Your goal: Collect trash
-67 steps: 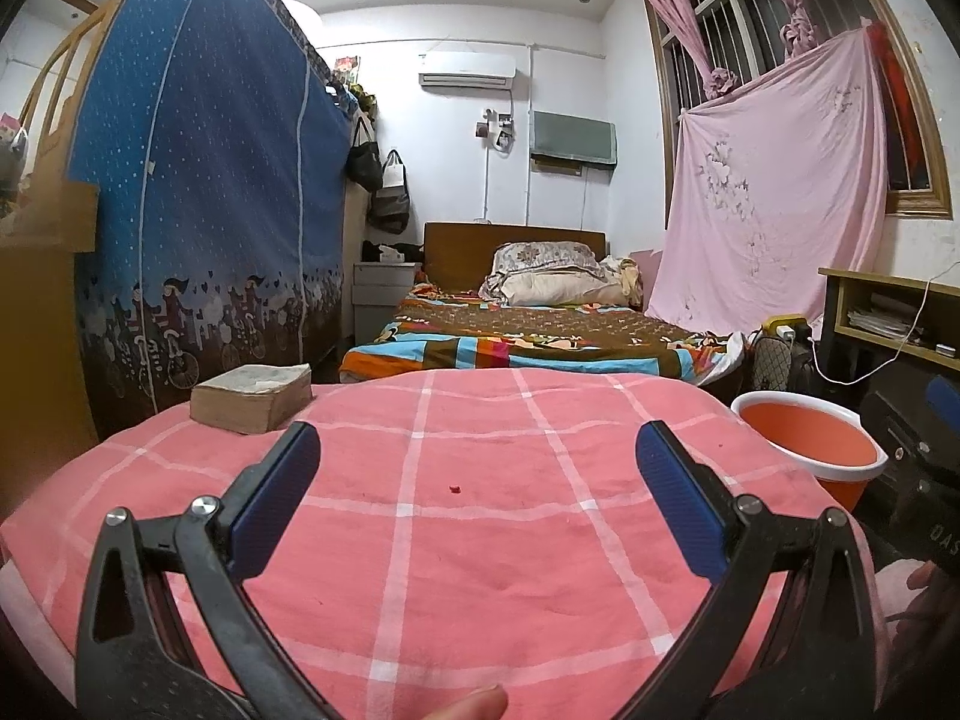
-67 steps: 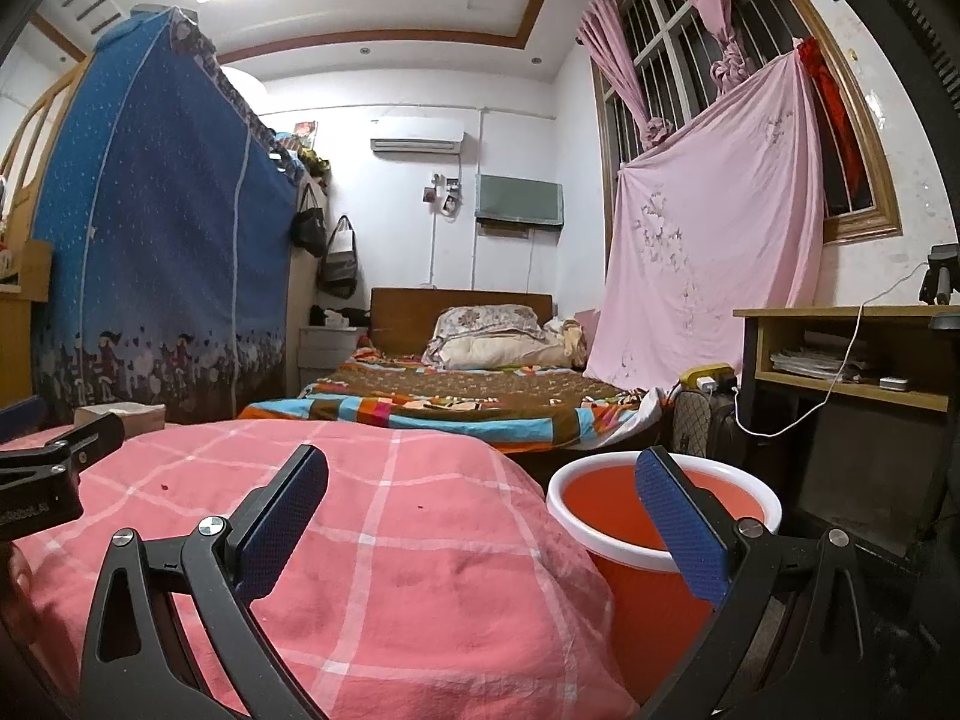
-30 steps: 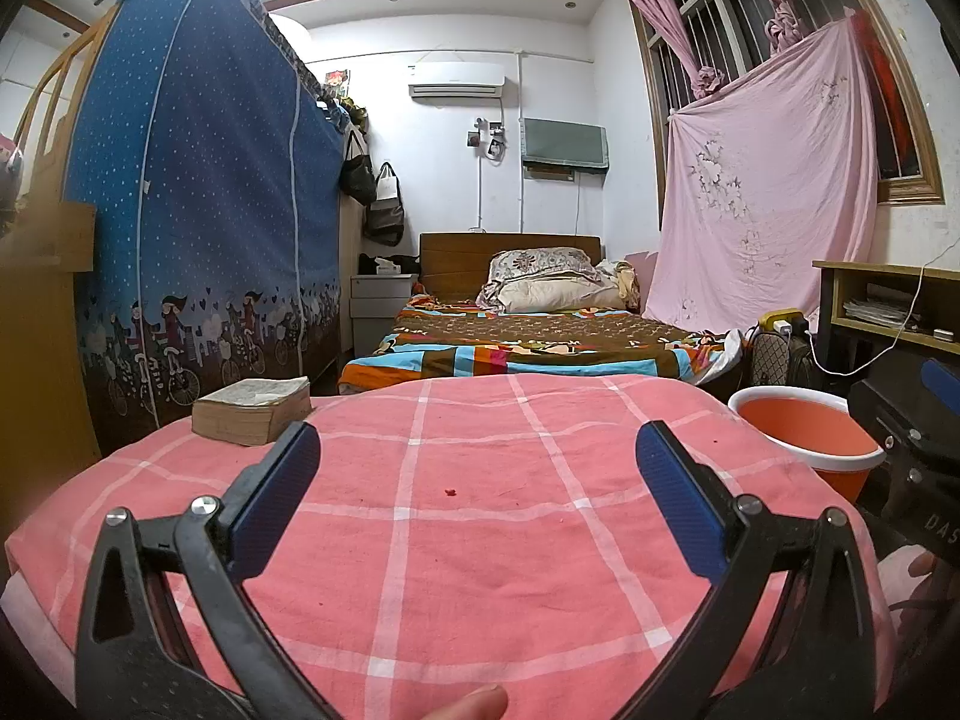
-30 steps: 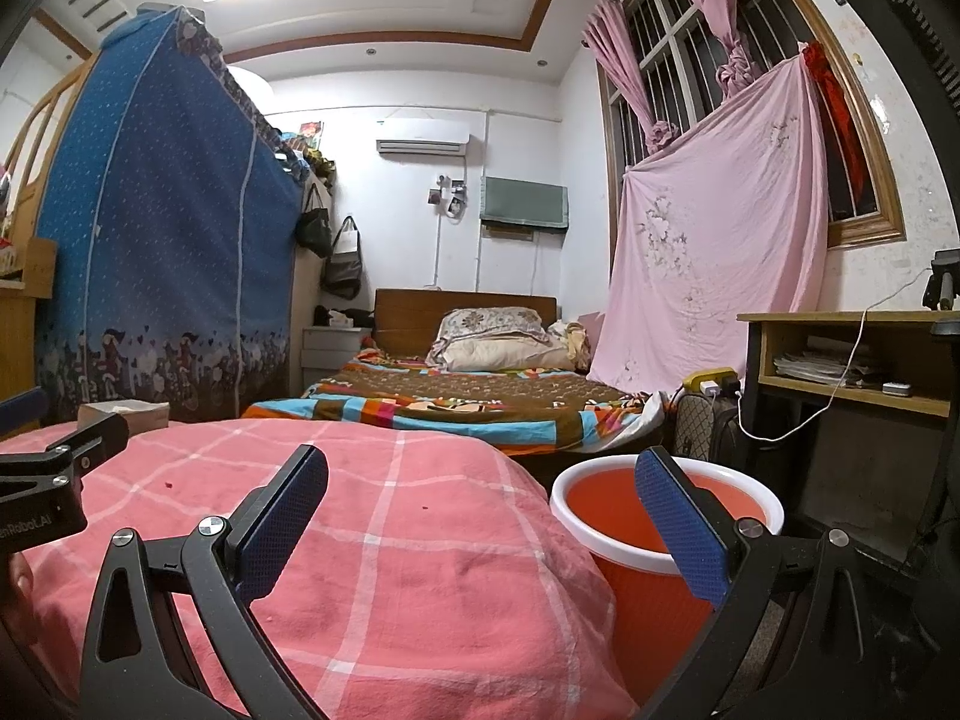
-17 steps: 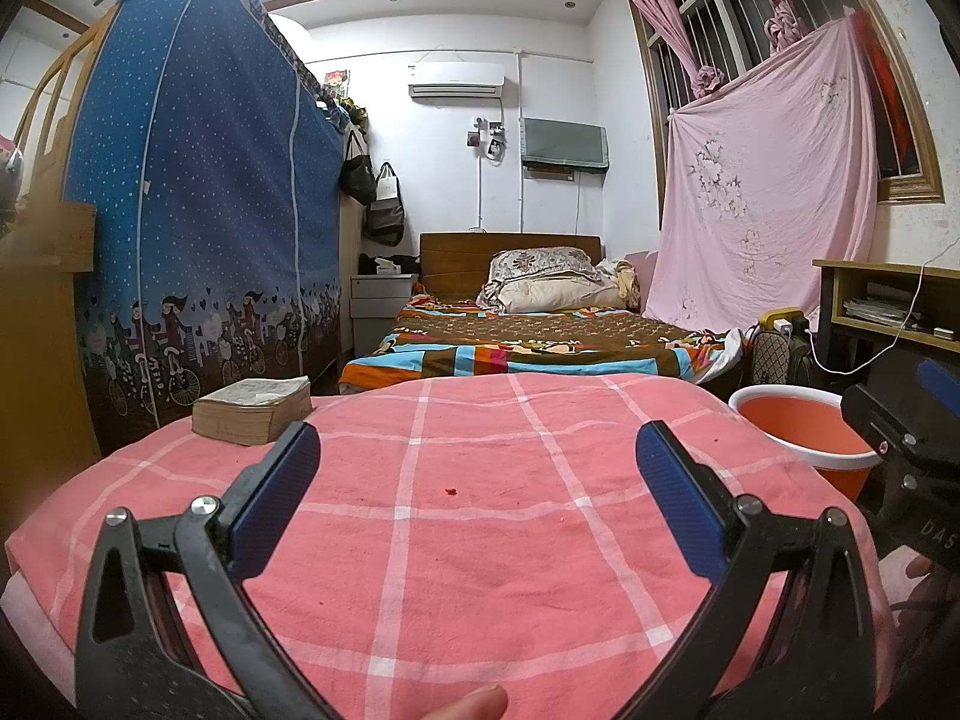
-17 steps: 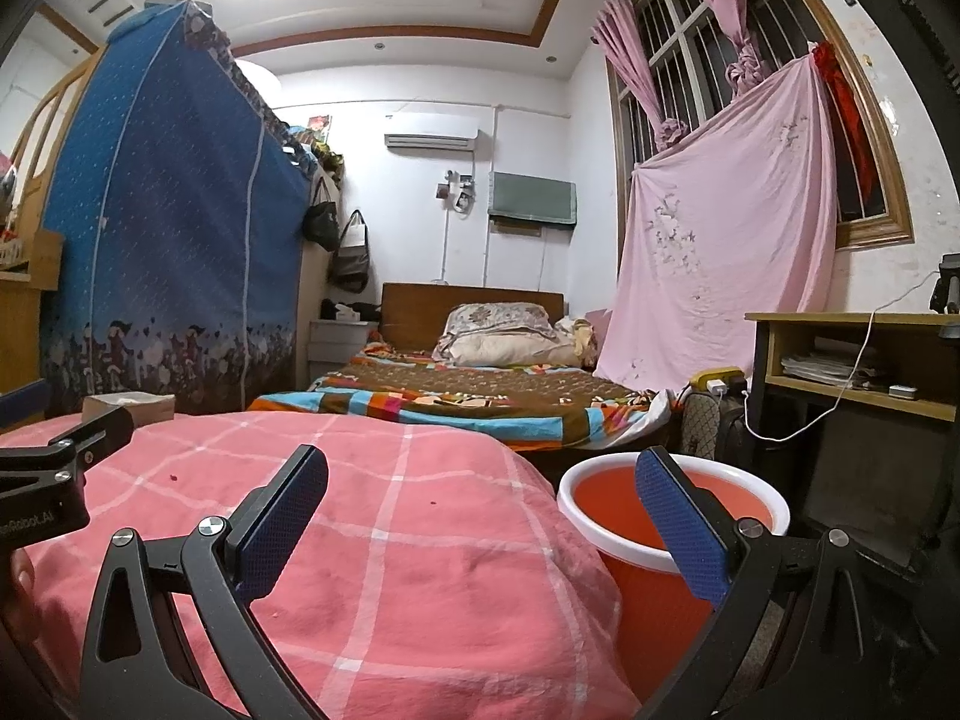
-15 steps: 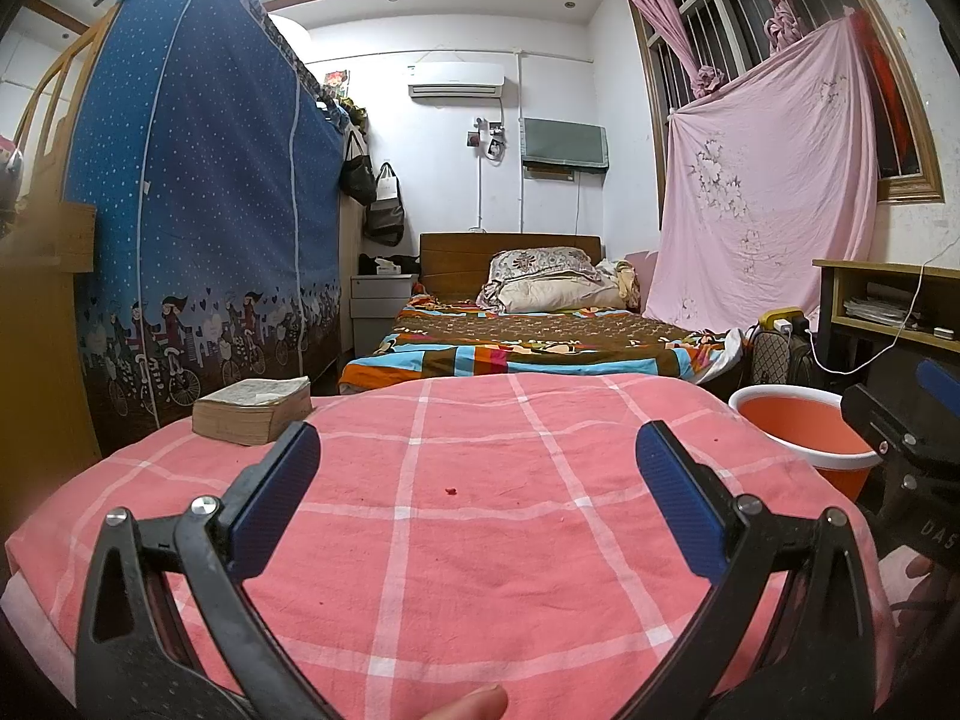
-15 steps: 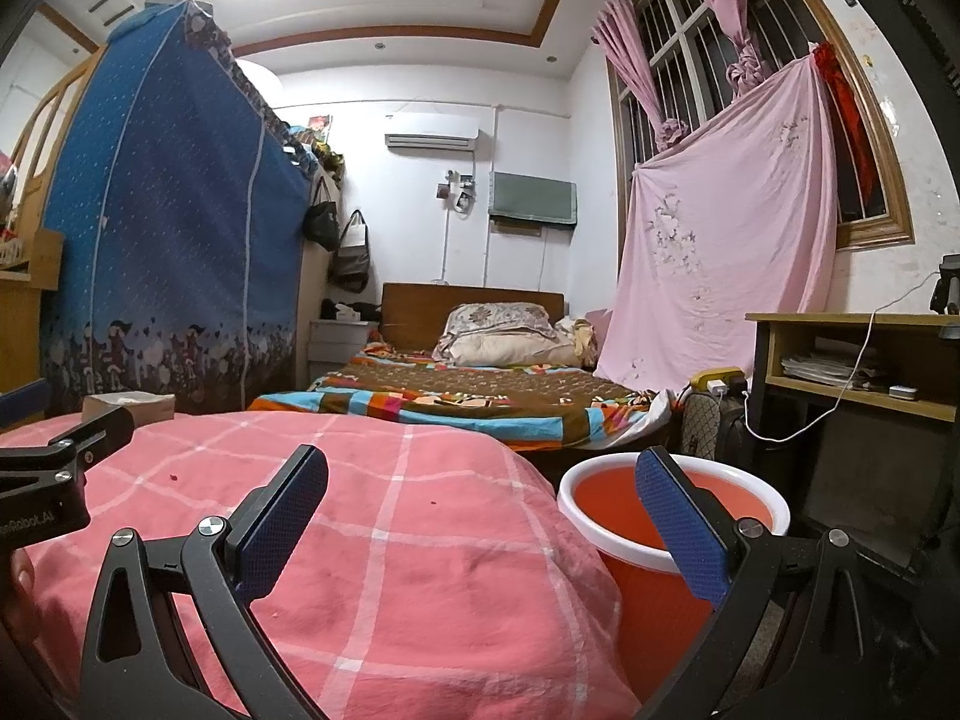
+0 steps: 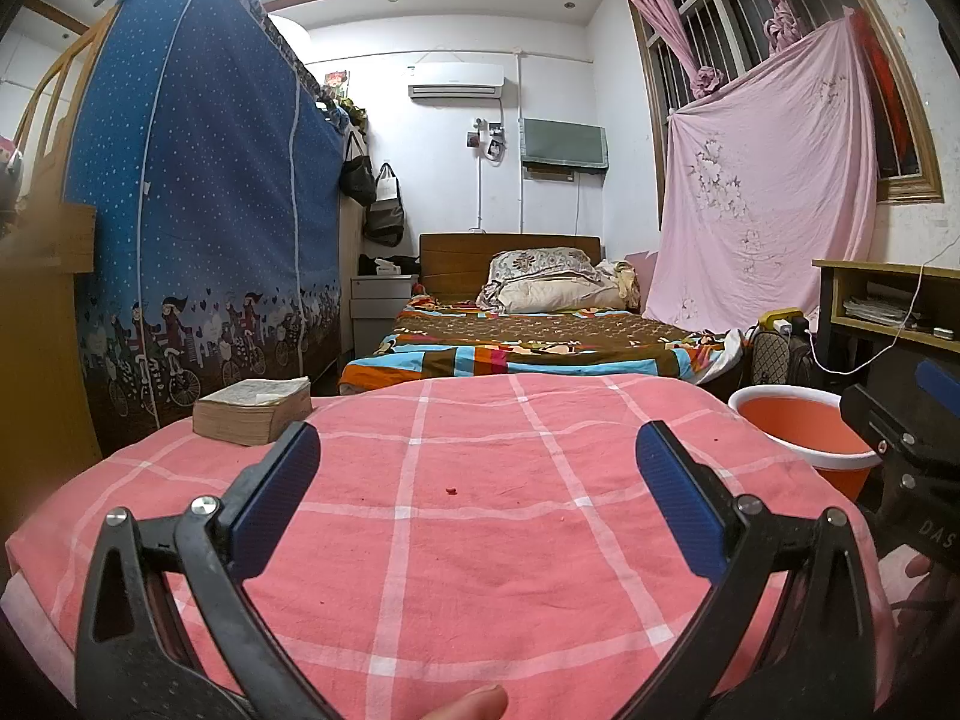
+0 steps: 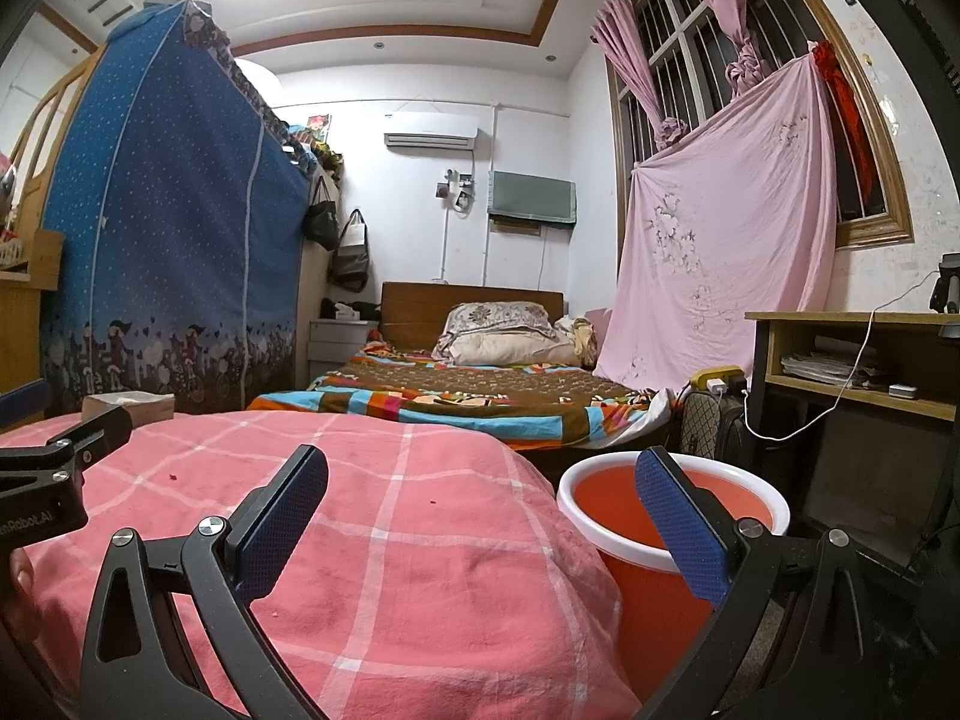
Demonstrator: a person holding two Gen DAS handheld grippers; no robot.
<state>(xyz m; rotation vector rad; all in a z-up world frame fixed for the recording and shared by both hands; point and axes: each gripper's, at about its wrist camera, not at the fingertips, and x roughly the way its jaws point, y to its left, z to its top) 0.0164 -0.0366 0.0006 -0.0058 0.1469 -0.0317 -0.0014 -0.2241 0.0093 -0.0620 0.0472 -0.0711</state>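
We see a tiny red crumb (image 9: 449, 489) on the pink checked cloth (image 9: 510, 570); orange bucket (image 10: 672, 546) beside it. Left gripper (image 9: 478, 498) and right gripper (image 10: 482, 525) both spread wide, holding nothing.

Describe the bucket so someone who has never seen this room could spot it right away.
Find the pink checked cloth covering the near surface. Just past its right edge, lower down, stands the bucket, in front of the wooden desk. It is the only round orange container with a white rim, and it looks empty.
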